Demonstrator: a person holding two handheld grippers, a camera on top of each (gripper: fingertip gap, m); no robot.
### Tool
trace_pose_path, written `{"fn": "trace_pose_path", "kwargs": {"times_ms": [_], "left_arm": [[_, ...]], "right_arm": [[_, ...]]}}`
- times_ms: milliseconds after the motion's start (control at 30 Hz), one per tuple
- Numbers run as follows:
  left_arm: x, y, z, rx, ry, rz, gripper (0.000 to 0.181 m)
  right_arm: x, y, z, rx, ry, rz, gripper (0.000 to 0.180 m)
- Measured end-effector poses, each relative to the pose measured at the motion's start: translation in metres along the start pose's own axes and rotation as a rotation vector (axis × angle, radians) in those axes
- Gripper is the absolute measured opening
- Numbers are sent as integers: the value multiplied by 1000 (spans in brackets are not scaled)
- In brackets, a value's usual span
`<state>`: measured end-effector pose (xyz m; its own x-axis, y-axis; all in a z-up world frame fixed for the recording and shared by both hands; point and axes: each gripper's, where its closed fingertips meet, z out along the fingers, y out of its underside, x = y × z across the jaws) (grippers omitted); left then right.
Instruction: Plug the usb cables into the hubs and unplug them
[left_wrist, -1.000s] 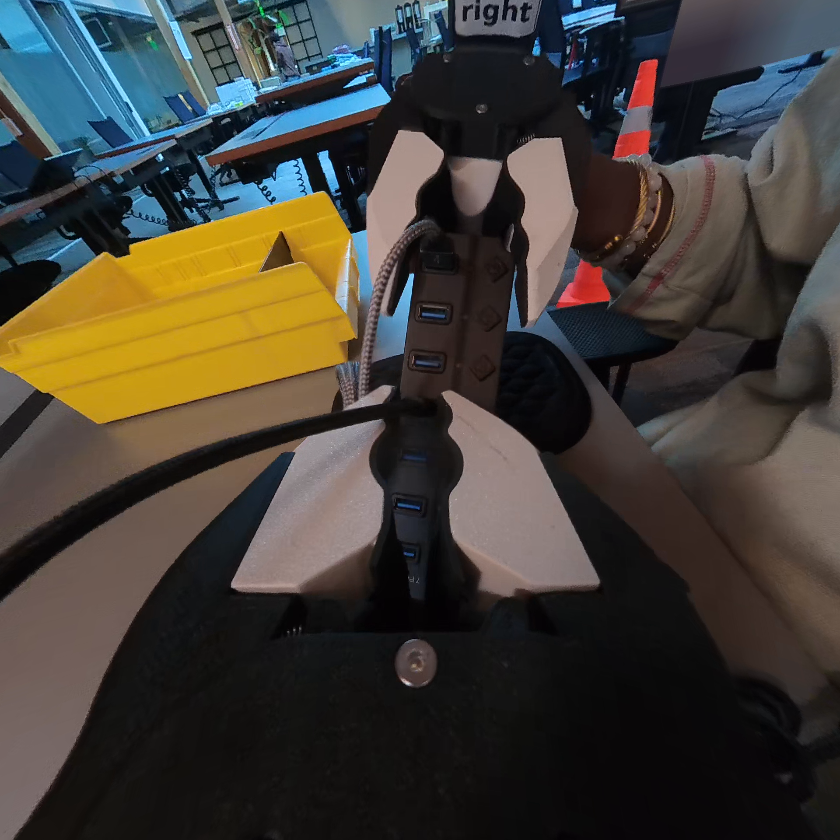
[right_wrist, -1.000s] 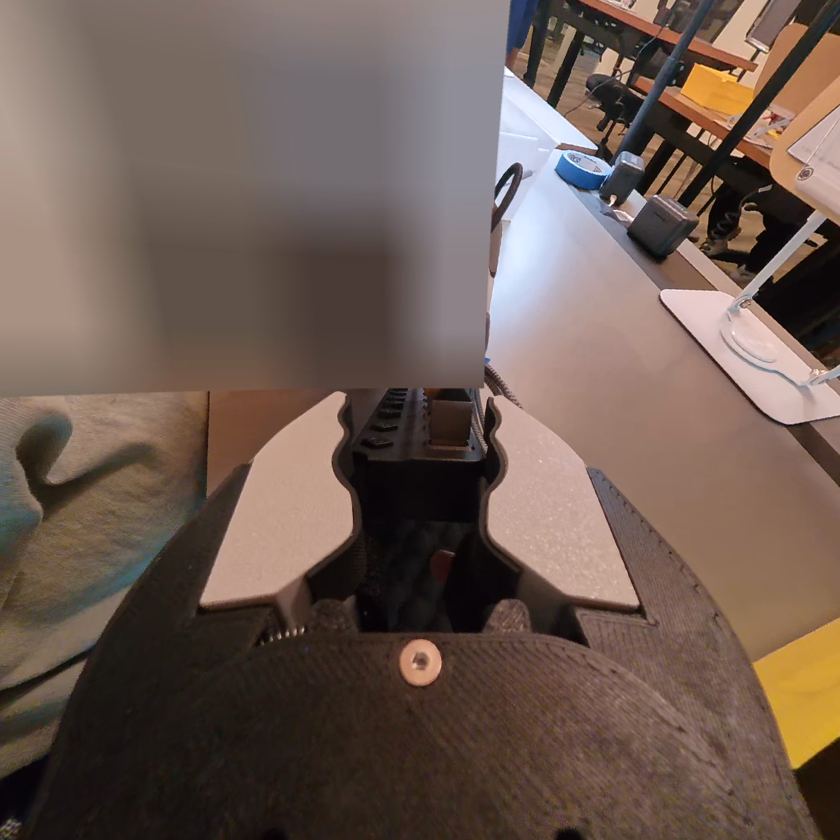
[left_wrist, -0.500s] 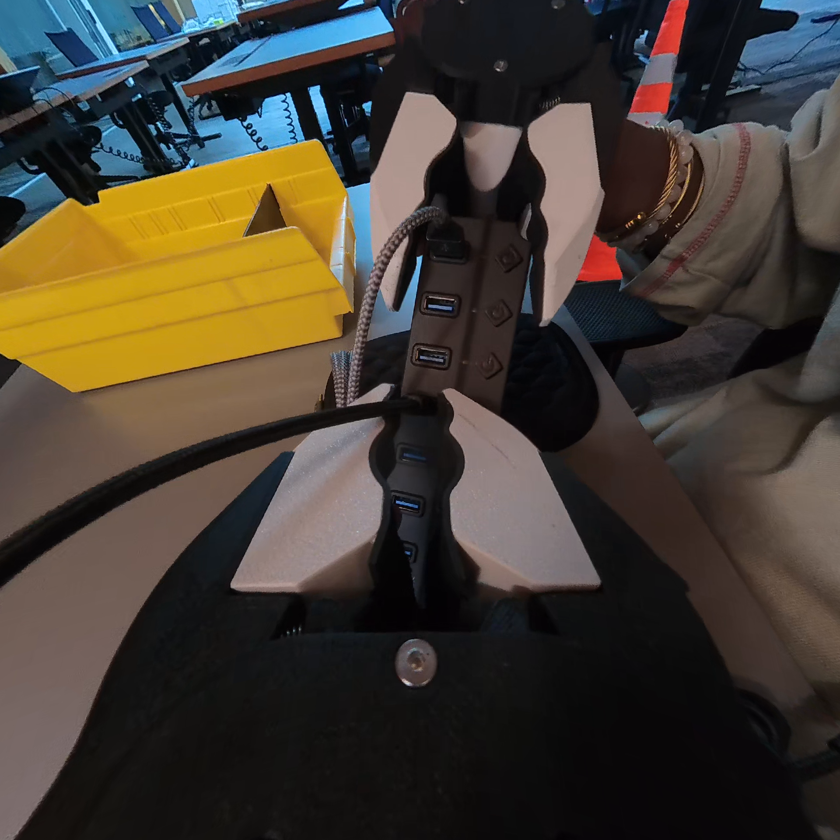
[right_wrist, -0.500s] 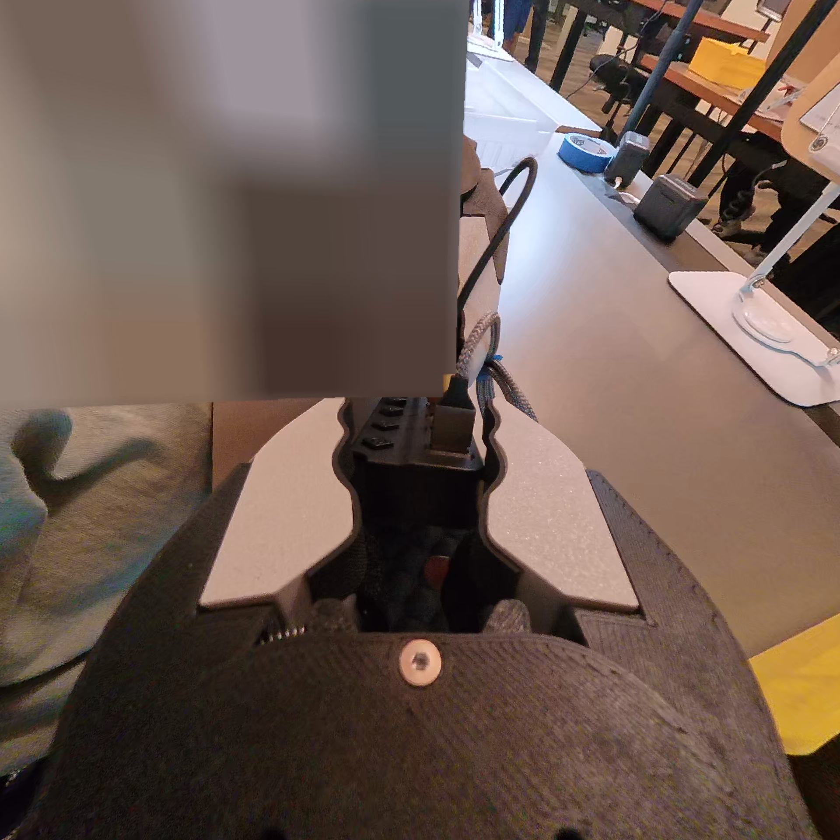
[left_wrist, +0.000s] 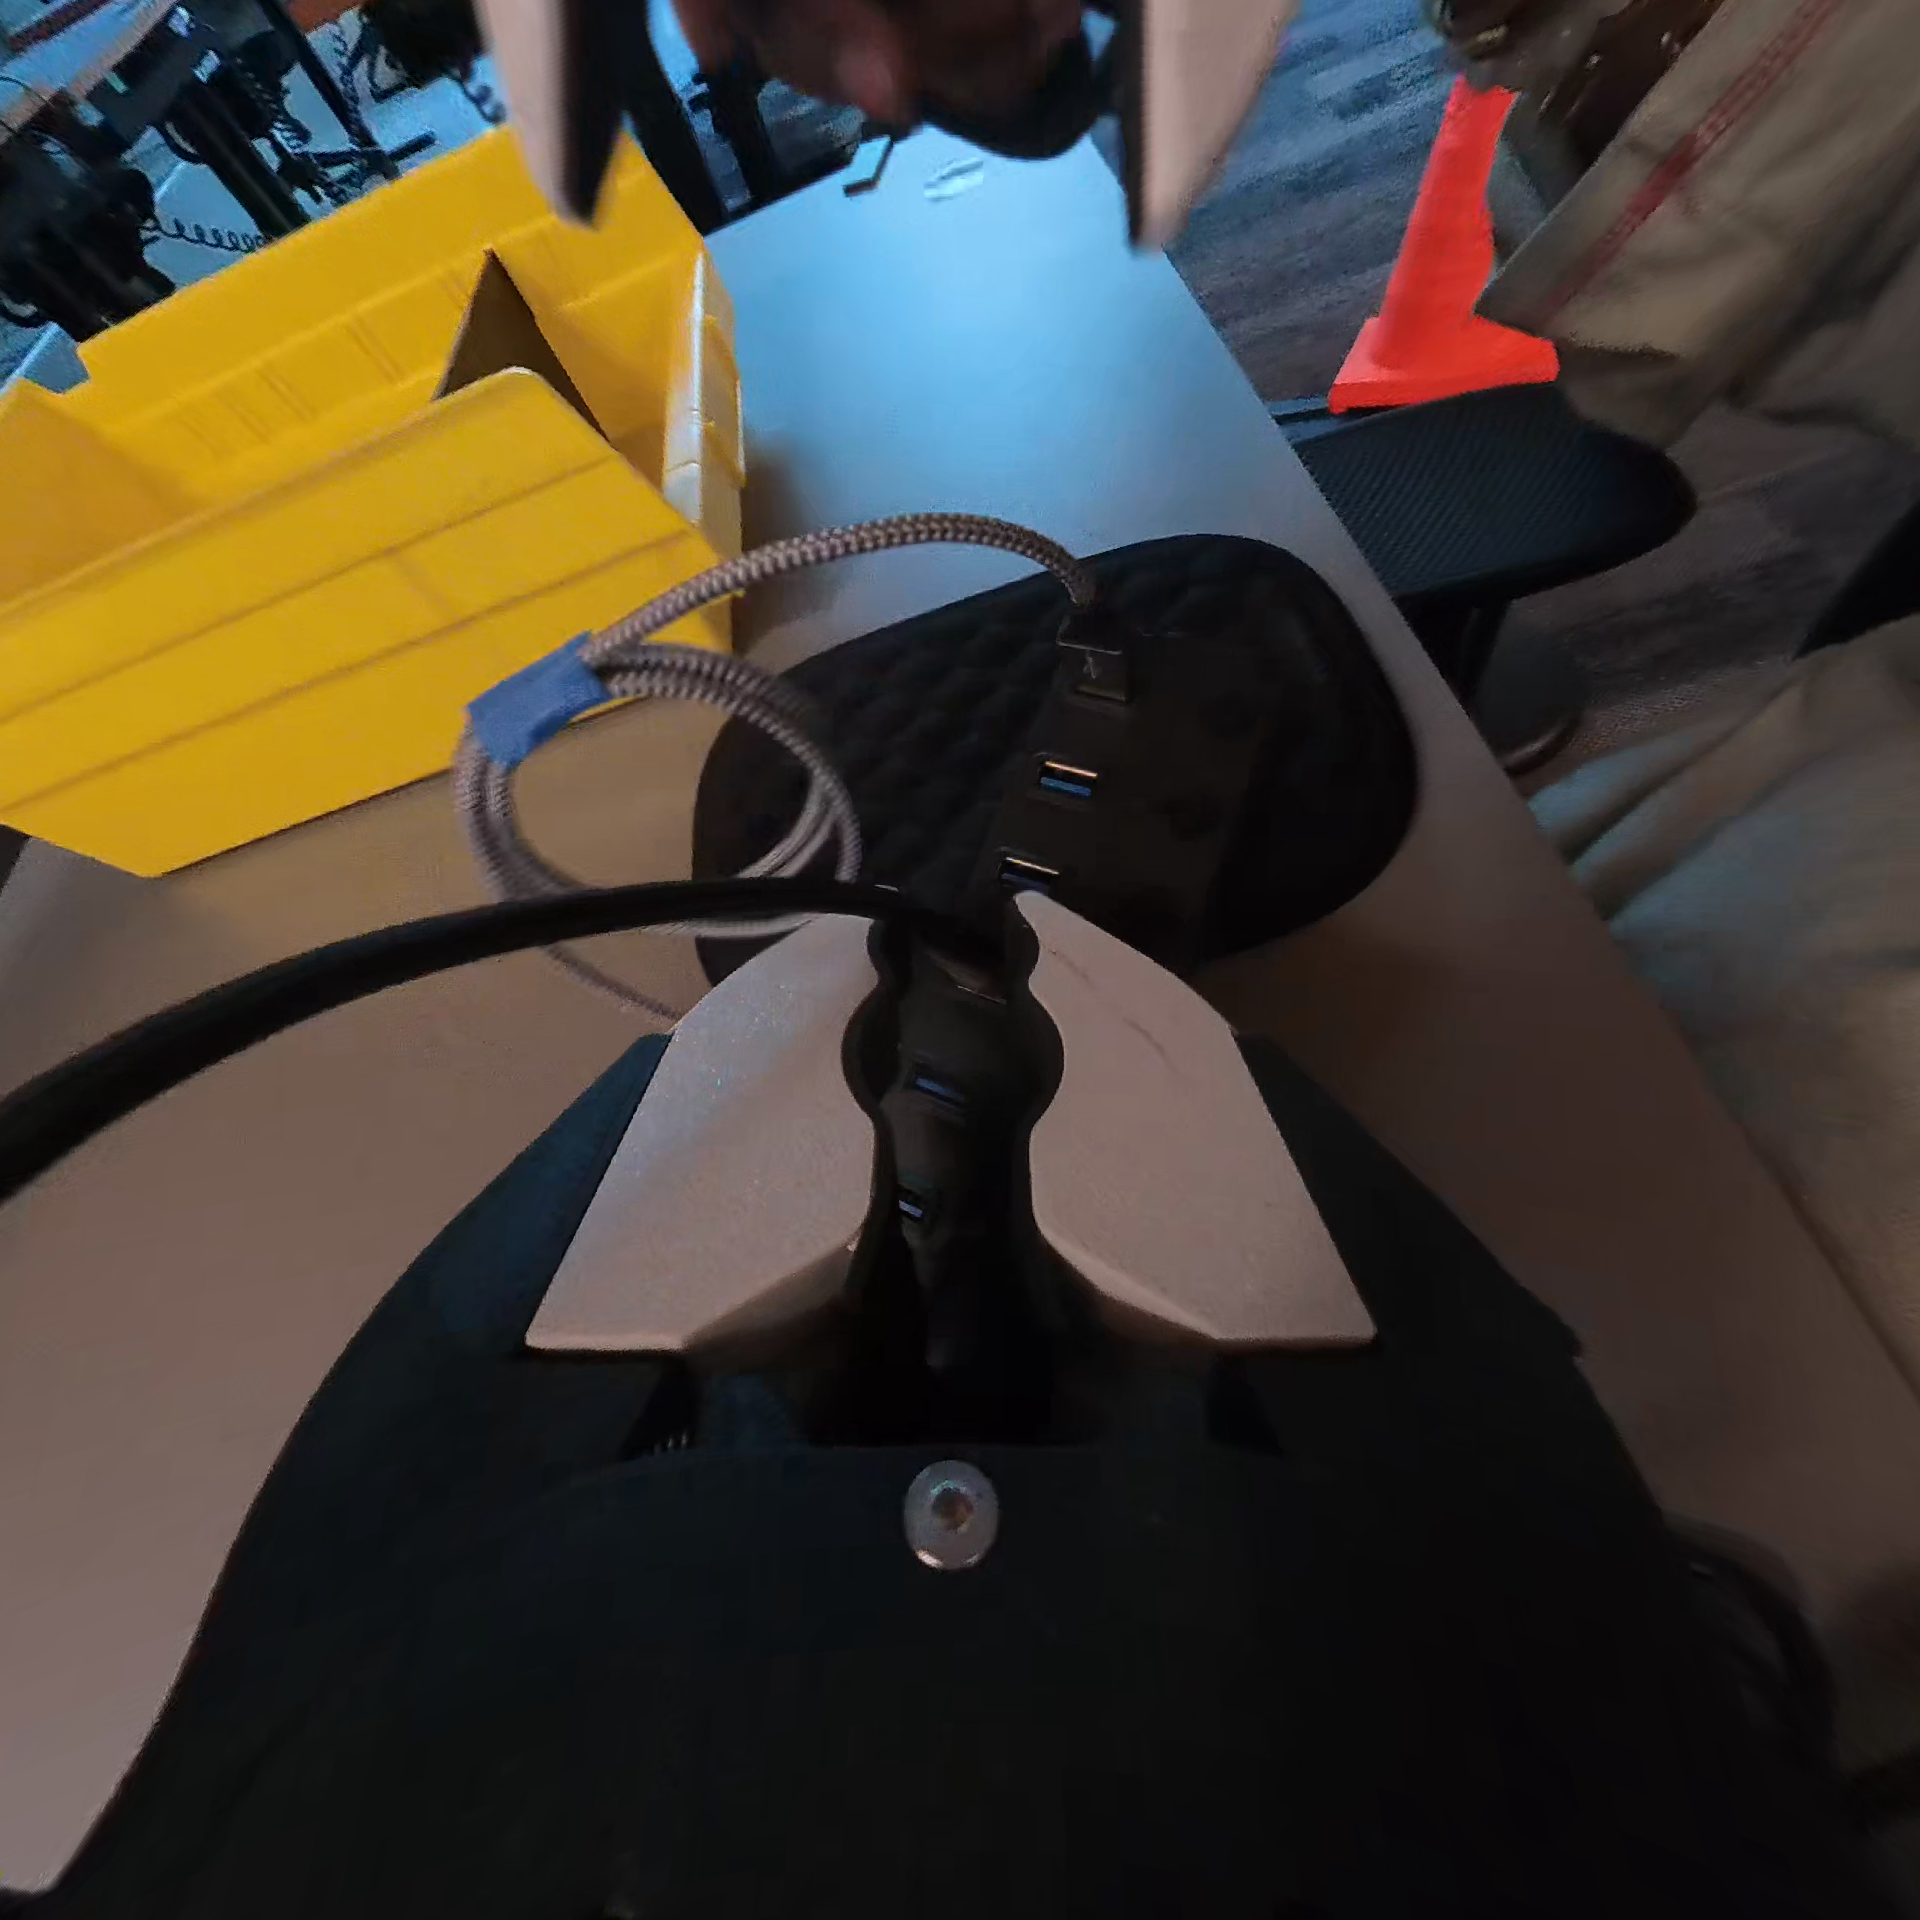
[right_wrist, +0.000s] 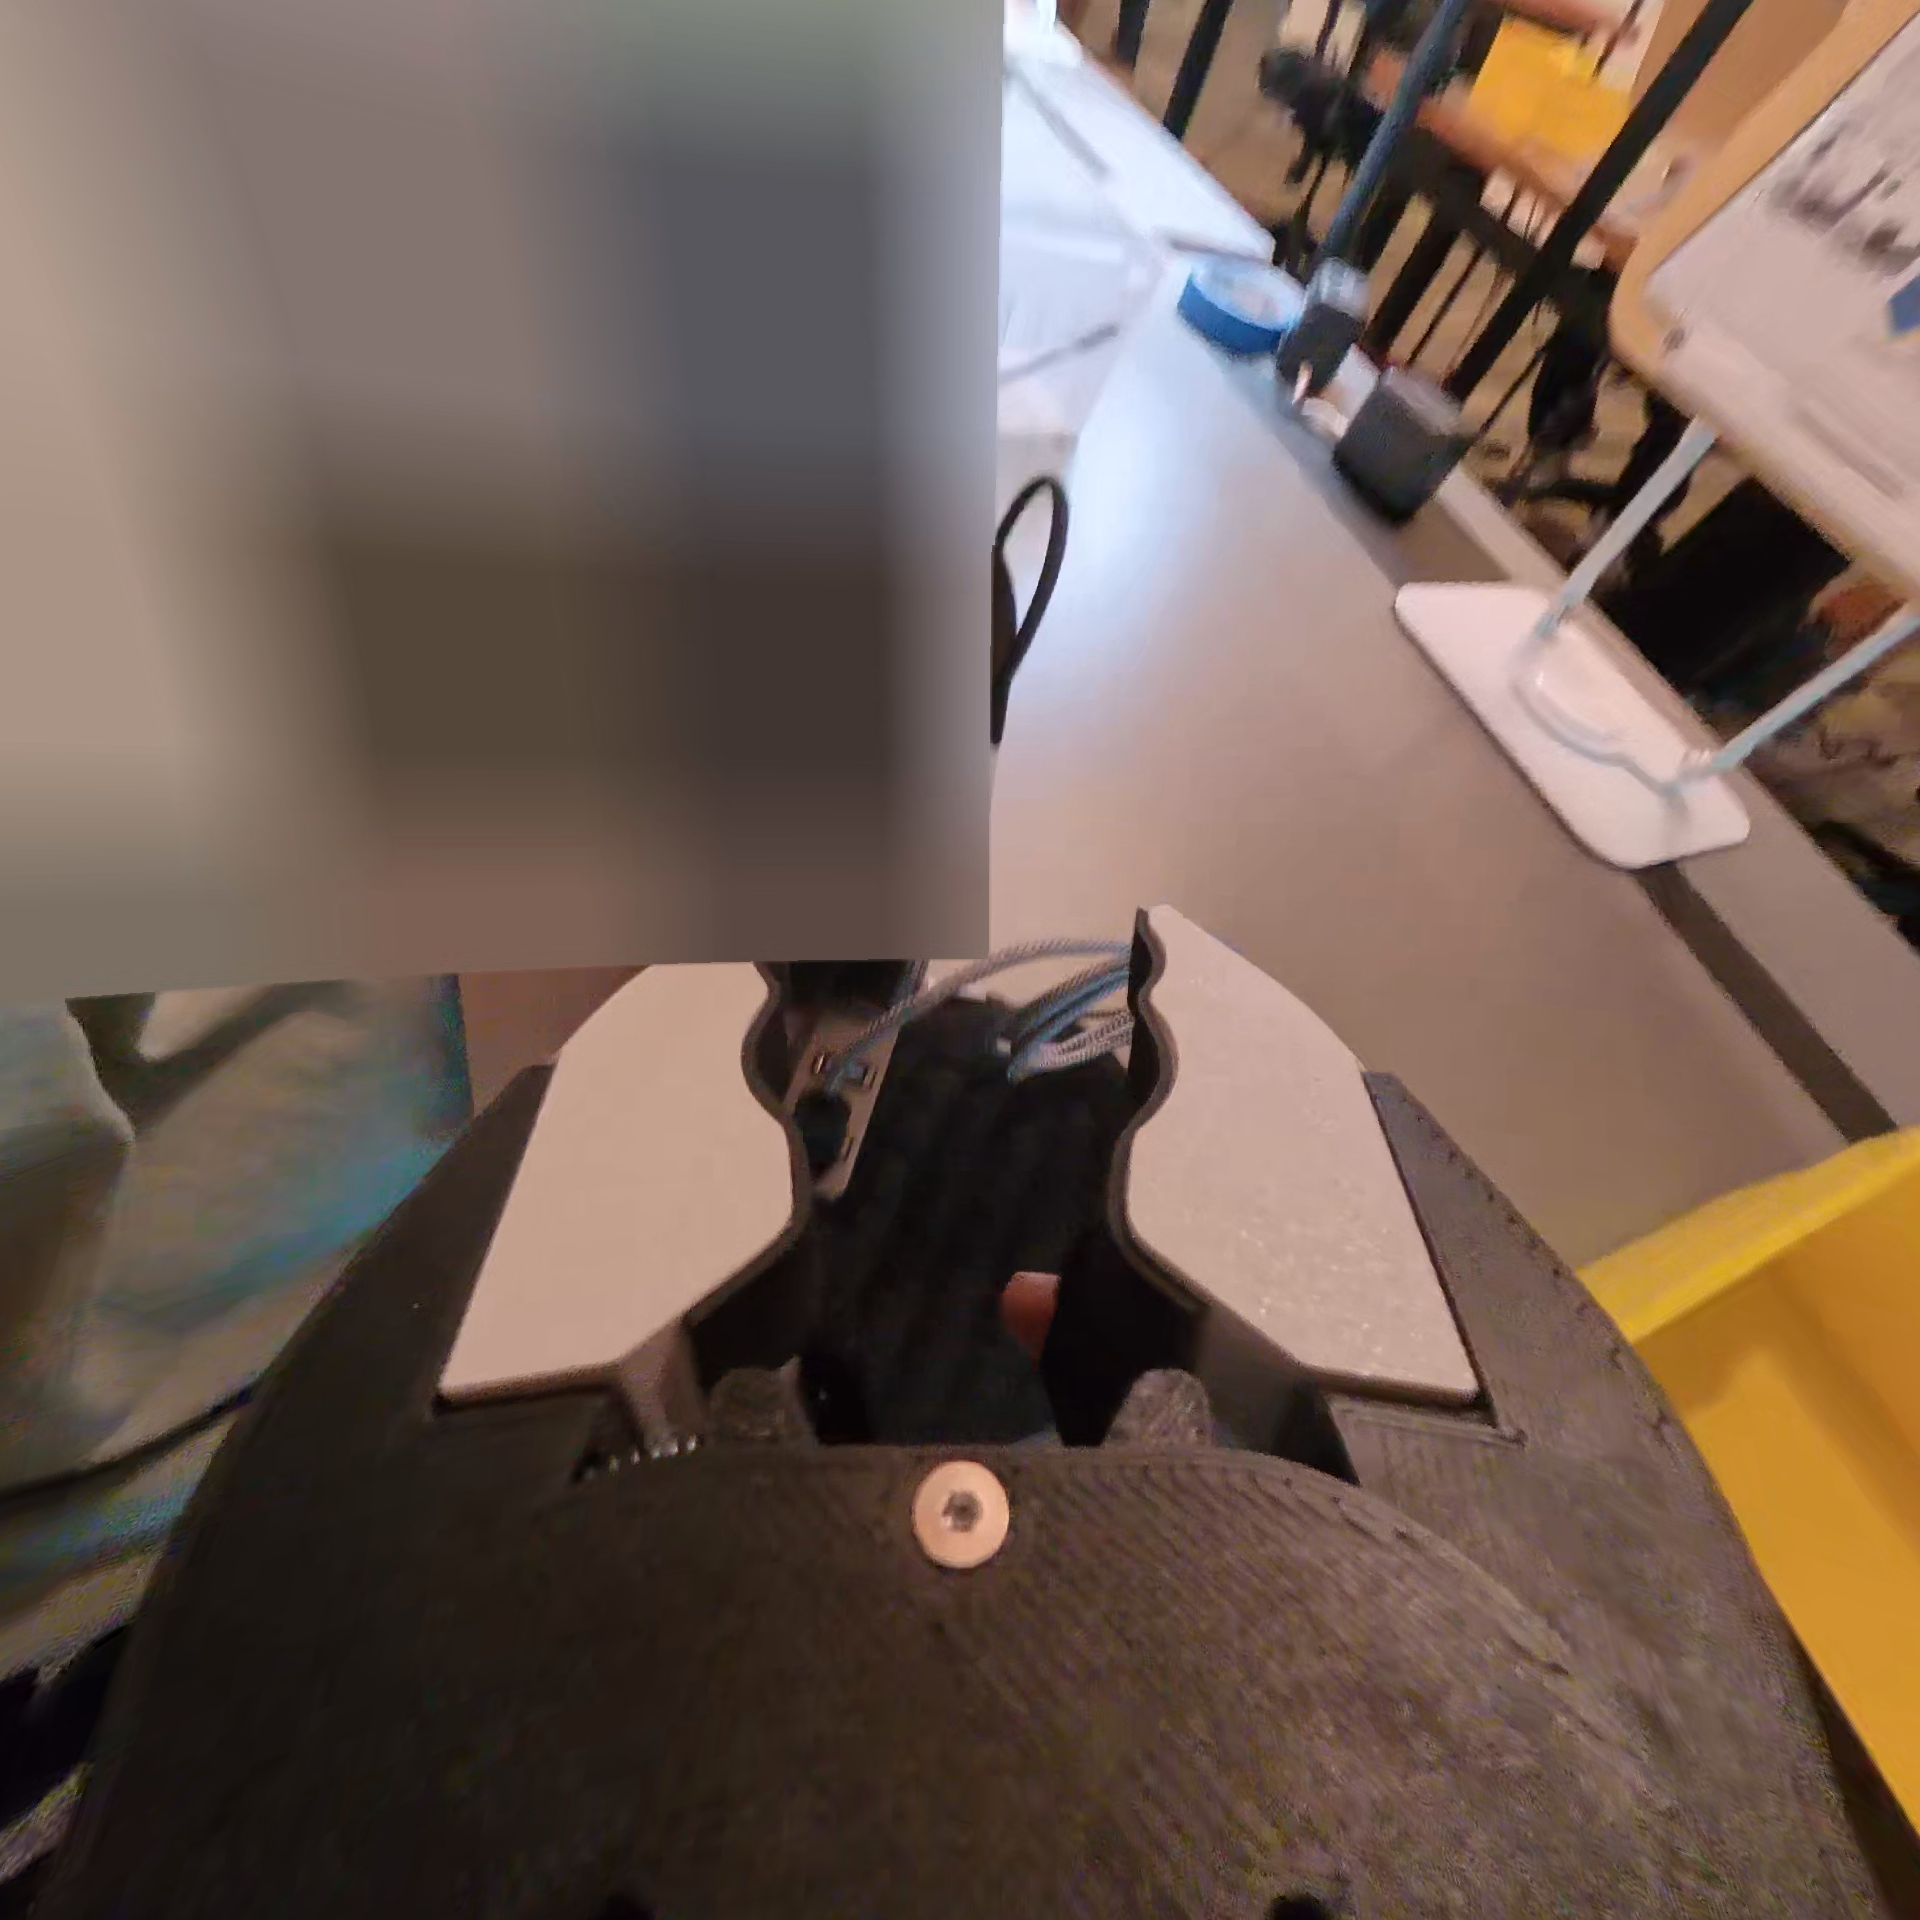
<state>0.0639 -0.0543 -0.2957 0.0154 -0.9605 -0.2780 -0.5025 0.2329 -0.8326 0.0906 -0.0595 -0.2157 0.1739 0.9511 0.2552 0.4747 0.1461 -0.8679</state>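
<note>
My left gripper (left_wrist: 951, 914) is shut on the black USB hub (left_wrist: 1049, 790), which sticks forward over a black pad (left_wrist: 1247, 727). A grey braided USB cable (left_wrist: 644, 675) loops on the table, and its plug (left_wrist: 1089, 649) sits in the hub's far port. The hub's own black cable (left_wrist: 416, 940) runs off to the left. My right gripper (left_wrist: 862, 114) is open and empty, high above the hub's far end. In the right wrist view, my right gripper (right_wrist: 956, 966) is open above the braided cable (right_wrist: 1070, 1029) and the hub (right_wrist: 831, 1081).
A yellow bin (left_wrist: 312, 540) stands at the left on the grey table (left_wrist: 987, 364). An orange cone (left_wrist: 1444, 281) and a chair are beyond the table edge at the right. In the right wrist view, a blue tape roll (right_wrist: 1231, 307), a dark box (right_wrist: 1392, 436) and a white stand base (right_wrist: 1558, 717) lie on the table.
My right gripper has opened, let go of the hub's far end and lifted away. The hub in my left gripper now tilts lower over the pad. The braided cable stays plugged in.
</note>
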Motion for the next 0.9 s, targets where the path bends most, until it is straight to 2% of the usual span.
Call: {"fn": "trace_pose_path", "kwargs": {"times_ms": [167,267,400,467,533,700,733,833,900], "left_arm": [[-13,-6,-9,55,-68,-40,13],[-27,-7,-17,85,-125,-79,12],[-28,-2,-19,81,-114,-117,16],[-27,0,-20,76,-108,-122,16],[-26,0,-20,82,-92,-135,12],[-24,0,-20,93,-74,-165,10],[-23,0,-21,94,-67,-161,11],[-15,9,-30,17,-36,-84,40],[-11,12,-35,7,-44,-49,47]], "right_arm": [[-9,38,2,-267,-19,26,80],[-15,53,13,-323,-61,73,82],[-24,79,44,-393,-109,102,84],[-23,88,57,-398,-103,95,78],[-27,89,67,-373,-129,100,57],[-27,89,70,-353,-120,89,55],[-25,87,69,-342,-101,55,54],[-20,72,63,-304,-54,-29,54],[-19,56,58,-263,-38,-58,54]]}}
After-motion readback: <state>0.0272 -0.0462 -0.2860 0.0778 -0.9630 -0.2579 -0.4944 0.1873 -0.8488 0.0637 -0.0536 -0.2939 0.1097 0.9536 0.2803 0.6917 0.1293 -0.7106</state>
